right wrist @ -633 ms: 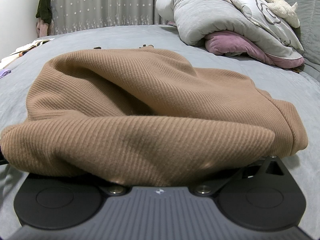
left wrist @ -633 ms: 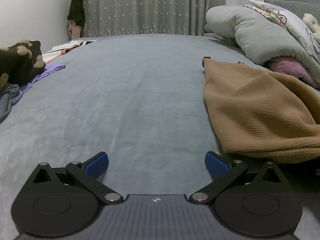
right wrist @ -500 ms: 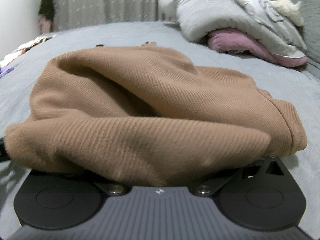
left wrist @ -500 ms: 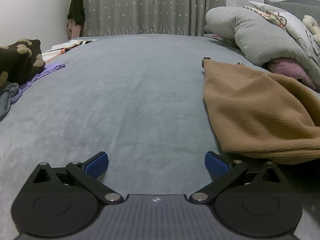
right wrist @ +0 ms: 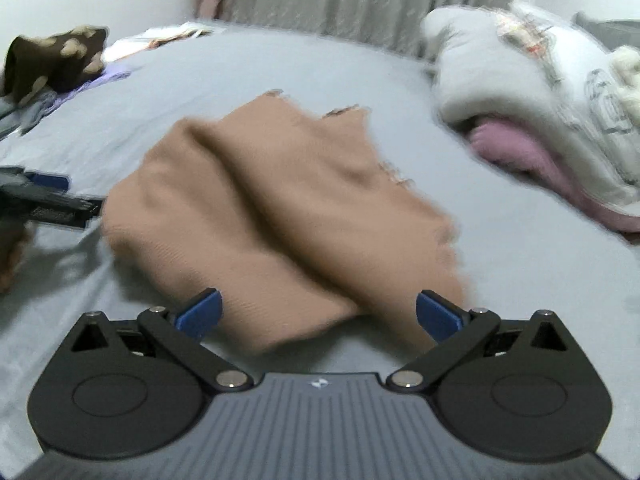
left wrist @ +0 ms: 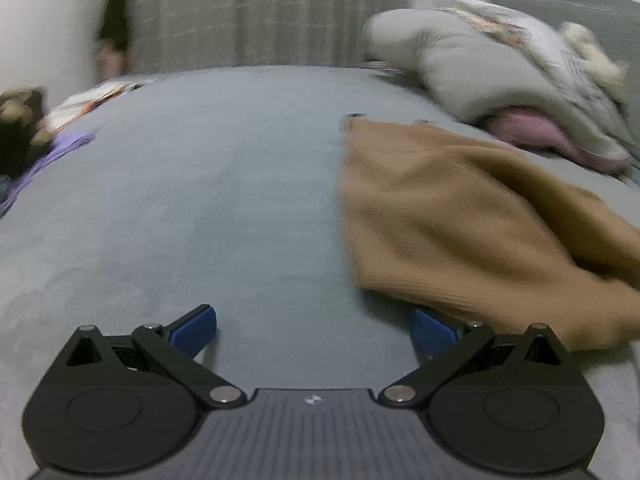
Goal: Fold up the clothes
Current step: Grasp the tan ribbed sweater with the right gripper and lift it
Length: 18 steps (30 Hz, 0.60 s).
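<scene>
A tan ribbed knit garment (right wrist: 280, 208) lies rumpled on the grey bed (right wrist: 280, 64). In the left wrist view the garment (left wrist: 460, 216) is at the right. My left gripper (left wrist: 316, 326) is open, low over the bed, with its right finger (left wrist: 434, 330) at the garment's near left corner, partly under the cloth. My right gripper (right wrist: 318, 314) is open and empty, just behind the garment's near edge. The left gripper shows at the left edge of the right wrist view (right wrist: 44, 196). Both views are blurred.
A grey duvet over a pink pillow (right wrist: 532, 128) is piled at the right. A dark brown spotted cloth (right wrist: 52, 60), a purple cloth (left wrist: 60, 148) and an open book (left wrist: 100, 96) lie at the left. Curtains (left wrist: 264, 12) hang behind.
My right gripper has let go of the tan garment and pulled back and up; its fingers now show, open. The garment has dropped flatter. My left gripper has shifted right to the garment's corner.
</scene>
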Each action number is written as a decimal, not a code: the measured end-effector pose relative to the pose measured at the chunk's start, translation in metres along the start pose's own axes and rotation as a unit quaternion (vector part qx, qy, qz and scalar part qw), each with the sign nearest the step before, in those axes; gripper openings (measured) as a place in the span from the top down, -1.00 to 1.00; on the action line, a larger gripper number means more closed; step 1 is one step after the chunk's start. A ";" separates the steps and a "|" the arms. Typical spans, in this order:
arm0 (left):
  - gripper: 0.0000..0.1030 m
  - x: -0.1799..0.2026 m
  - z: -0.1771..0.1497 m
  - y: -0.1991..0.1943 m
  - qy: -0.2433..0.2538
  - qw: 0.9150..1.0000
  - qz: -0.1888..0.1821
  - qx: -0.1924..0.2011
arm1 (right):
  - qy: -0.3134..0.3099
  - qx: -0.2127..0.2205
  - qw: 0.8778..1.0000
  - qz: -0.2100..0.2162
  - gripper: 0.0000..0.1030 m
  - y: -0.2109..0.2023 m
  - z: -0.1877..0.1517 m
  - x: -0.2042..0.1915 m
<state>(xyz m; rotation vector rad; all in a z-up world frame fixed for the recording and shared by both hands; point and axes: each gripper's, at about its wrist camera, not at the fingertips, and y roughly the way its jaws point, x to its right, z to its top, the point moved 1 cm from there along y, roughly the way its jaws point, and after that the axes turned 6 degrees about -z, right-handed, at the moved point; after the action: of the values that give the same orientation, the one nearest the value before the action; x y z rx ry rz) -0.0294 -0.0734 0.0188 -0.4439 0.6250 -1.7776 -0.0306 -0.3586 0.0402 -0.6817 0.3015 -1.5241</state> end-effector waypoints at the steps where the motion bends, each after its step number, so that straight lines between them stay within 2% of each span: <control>1: -0.99 0.007 0.001 -0.002 0.012 1.000 -0.003 0.003 | 0.012 -0.003 1.000 -0.013 -0.99 0.005 -0.001 0.006; 5: -0.99 0.040 0.010 -0.007 0.061 0.998 -0.013 0.029 | 0.063 -0.024 0.997 -0.031 -0.98 0.018 -0.015 0.039; 7: -0.99 0.048 0.014 -0.008 0.081 0.996 -0.012 0.043 | 0.053 -0.013 0.998 -0.031 -0.91 0.029 -0.026 0.037; 8: -0.99 0.058 0.017 -0.007 0.103 0.993 -0.006 0.053 | 0.043 -0.017 0.999 -0.027 -0.62 0.033 -0.024 0.038; 9: -0.99 0.063 0.020 -0.005 0.116 0.992 -0.004 0.054 | 0.025 -0.027 0.999 -0.015 -0.24 0.042 -0.026 0.033; 10: -0.99 0.066 0.023 -0.002 0.117 0.992 -0.005 0.052 | 0.036 -0.035 0.999 0.003 -0.09 0.049 -0.021 0.037; 12: -0.99 0.074 0.030 0.003 0.116 0.992 -0.009 0.048 | 0.057 -0.048 0.996 0.037 0.57 0.059 -0.015 0.039; 13: -0.98 0.069 0.031 0.003 0.114 0.992 -0.010 0.047 | 0.052 -0.045 0.997 0.036 0.59 0.056 -0.010 0.033; 15: -0.98 0.073 0.044 0.004 0.106 0.993 -0.018 0.046 | 0.041 -0.037 0.998 0.032 0.76 0.051 -0.001 0.022; 17: -0.99 0.068 0.059 -0.001 0.103 0.993 -0.024 0.056 | 0.091 0.006 0.994 0.061 0.77 0.031 0.016 0.029; 18: -0.99 0.053 0.065 -0.007 0.102 0.993 -0.026 0.057 | 0.130 0.064 0.986 0.083 0.78 0.007 0.027 0.037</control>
<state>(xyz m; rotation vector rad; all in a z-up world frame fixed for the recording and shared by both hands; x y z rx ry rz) -0.0111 -0.1348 0.0735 -0.2038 0.6548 -1.9115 -0.0072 -0.3898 0.0655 -0.3472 0.4425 -1.4594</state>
